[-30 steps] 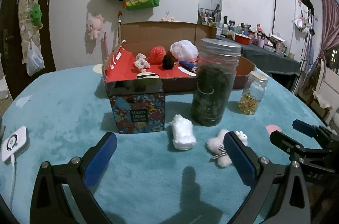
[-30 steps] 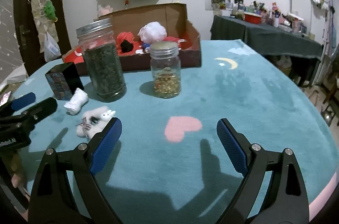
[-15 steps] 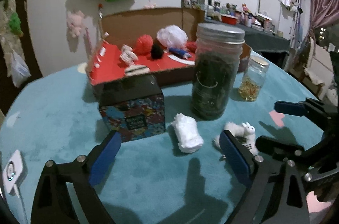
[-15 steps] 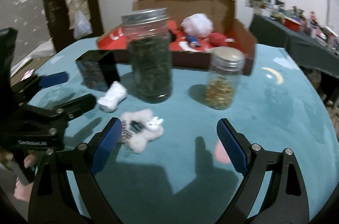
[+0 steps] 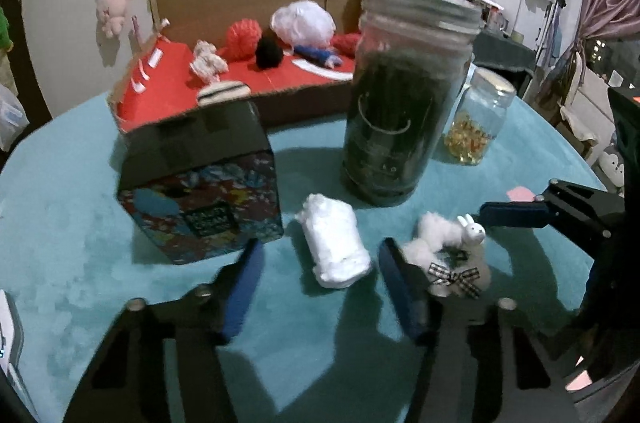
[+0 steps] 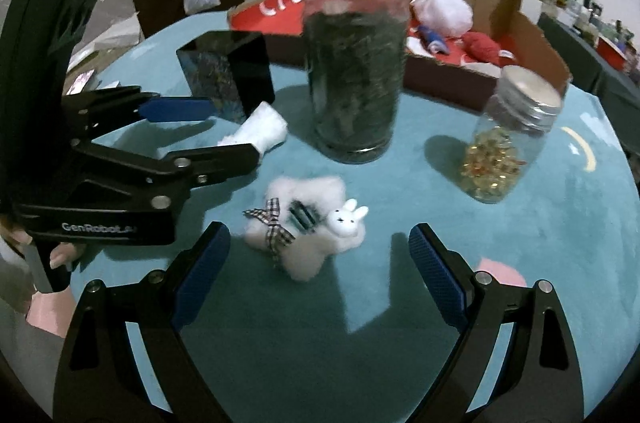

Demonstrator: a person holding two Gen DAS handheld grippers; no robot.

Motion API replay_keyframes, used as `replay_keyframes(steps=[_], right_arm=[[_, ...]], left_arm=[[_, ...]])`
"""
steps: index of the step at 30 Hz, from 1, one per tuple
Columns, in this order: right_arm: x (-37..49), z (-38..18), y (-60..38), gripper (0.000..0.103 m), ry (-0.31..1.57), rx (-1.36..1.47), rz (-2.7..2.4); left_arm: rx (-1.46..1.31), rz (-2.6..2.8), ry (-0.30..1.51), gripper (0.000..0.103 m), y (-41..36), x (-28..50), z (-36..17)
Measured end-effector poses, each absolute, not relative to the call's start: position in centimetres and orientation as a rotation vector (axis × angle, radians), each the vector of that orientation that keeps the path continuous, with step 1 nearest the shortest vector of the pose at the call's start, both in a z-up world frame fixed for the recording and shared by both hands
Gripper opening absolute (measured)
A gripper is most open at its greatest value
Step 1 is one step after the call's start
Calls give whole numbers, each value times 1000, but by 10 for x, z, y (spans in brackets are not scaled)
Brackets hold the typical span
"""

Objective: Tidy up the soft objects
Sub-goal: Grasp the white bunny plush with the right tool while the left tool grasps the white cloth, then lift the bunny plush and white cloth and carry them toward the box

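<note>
round teal plush-covered table | on it: white rolled cloth | fluffy white bunny toy | tall glass jar of dark leaves | small glass jar of yellow beads | black patterned box | open red-lined cardboard box

A: What lies between the left jaws?
B: The roll, on the counter, just ahead of the tips. The box sits ahead to their left, the big jar ahead to their right.
A: And at the right jaws?
B: The plush lies between them, just ahead. The big jar stands behind it, the small jar ahead to the right.
A: Farther back?
B: The carton, behind the jars, with soft things in it.
</note>
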State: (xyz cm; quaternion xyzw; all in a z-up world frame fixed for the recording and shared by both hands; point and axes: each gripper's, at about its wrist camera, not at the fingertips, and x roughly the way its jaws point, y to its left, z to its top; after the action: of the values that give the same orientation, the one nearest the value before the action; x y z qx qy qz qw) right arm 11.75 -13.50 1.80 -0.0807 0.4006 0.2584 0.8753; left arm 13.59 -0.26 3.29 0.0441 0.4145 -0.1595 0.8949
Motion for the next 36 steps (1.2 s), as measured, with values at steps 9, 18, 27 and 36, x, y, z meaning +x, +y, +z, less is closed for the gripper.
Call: replay_keyframes(steps=[9, 18, 27, 36], right_arm=[[122, 16, -136, 46, 836, -142, 553], [119, 30, -168, 42, 780, -31, 486], [120, 33, -172, 42, 774, -16, 477], [119, 31, -184, 42, 794, 9, 460]], left_arm=[[43, -369, 869, 18, -4, 131, 35], [54, -421, 856, 18, -18, 117, 38], [51, -407, 855, 18, -13, 118, 41], [49, -360, 862, 18, 13, 109, 41]])
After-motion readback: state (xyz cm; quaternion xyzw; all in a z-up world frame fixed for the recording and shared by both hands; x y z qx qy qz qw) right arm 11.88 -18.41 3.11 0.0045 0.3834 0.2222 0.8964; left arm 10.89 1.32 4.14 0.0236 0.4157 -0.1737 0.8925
